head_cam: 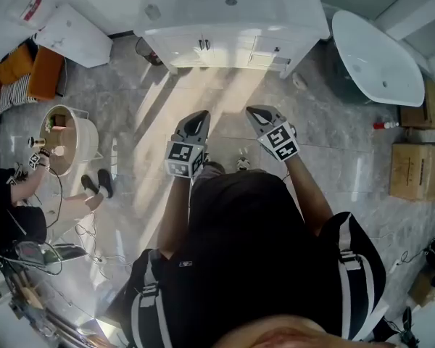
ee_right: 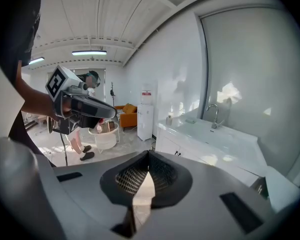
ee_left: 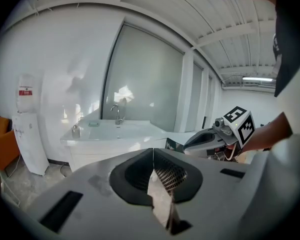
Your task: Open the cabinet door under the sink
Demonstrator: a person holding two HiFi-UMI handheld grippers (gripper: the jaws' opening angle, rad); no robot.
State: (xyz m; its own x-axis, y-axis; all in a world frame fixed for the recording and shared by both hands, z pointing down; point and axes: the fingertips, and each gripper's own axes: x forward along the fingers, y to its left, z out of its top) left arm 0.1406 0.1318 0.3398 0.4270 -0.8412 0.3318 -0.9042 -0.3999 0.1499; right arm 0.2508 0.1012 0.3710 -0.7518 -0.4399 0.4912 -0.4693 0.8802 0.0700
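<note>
Empty tongs held short of the closed sink cabinet.
The left tongs (head_cam: 197, 119) and right tongs (head_cam: 257, 113) are each pressed together on nothing, side by side, well apart from the cabinet door (head_cam: 196, 52) below the sink (head_cam: 232, 2). Arriving unspread, they would likely slip off the small handles (head_cam: 203, 44), and standing too close could block the door's outward swing. Bare floor (head_cam: 225, 93) lies open in front; the bathtub (head_cam: 377, 56) crowds the right, a white dispenser (head_cam: 76, 35) the left.
</note>
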